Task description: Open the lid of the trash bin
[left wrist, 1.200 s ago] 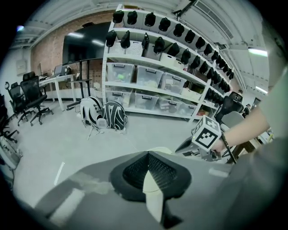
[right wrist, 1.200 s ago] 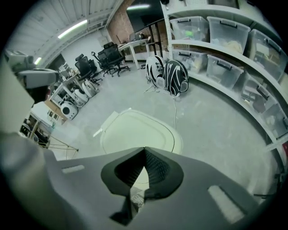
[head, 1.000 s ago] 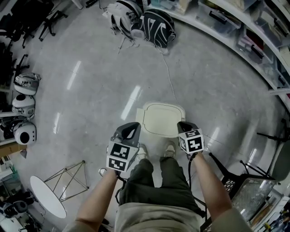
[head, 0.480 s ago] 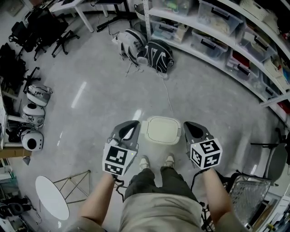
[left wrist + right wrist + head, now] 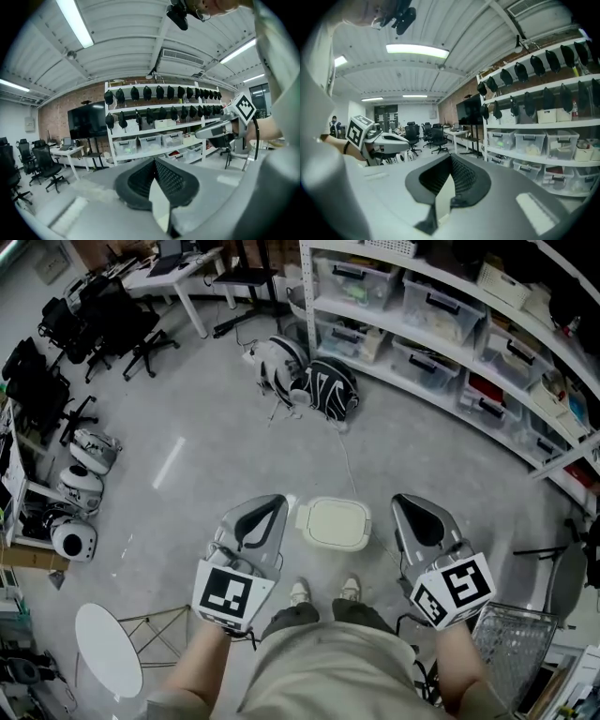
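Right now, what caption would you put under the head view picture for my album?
The left tongs and right tongs, both shut, flank the closed trash bin.

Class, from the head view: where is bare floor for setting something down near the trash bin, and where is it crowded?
Bare floor lies between the trash bin and the backpacks, and left toward the helmets. Crowded by the shoes and along the shelves.

A smooth, matt cream plastic trash bin (image 5: 335,523) is sitting on a polished grey floor (image 5: 216,418) catching glossy streaks, while translucent plastic storage boxes (image 5: 349,279) are lining white metal shelving (image 5: 305,306).
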`<state>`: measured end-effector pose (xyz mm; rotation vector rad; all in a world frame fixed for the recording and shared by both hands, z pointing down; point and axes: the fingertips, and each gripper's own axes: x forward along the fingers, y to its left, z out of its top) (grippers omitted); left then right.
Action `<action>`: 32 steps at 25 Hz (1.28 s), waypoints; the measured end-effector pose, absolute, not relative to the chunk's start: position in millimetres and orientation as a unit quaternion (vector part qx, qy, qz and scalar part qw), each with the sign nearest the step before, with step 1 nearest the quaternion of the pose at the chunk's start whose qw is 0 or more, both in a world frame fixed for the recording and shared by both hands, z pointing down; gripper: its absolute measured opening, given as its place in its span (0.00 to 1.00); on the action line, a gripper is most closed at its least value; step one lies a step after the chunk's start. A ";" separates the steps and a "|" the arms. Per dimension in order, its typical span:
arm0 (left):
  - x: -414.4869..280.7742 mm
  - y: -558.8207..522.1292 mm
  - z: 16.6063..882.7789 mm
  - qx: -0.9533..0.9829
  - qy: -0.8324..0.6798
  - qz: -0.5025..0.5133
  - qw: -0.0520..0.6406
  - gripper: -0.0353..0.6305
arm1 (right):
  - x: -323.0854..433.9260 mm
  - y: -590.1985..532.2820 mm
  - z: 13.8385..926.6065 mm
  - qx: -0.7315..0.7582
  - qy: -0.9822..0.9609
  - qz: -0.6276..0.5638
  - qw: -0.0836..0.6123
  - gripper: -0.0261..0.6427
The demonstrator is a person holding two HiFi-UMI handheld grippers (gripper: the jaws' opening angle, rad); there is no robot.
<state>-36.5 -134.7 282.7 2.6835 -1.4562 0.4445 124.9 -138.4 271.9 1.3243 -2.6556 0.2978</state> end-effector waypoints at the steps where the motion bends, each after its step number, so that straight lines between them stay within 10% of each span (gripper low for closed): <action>1: -34.7 -129.5 272.4 0.870 -0.474 0.135 0.027 0.06 | 125.3 -132.7 257.7 0.443 -0.889 0.089 0.070 0.04; 32: -36.9 -87.7 196.6 0.870 -0.482 0.101 -0.039 0.06 | 128.1 -82.8 165.1 0.451 -0.892 0.013 0.018 0.04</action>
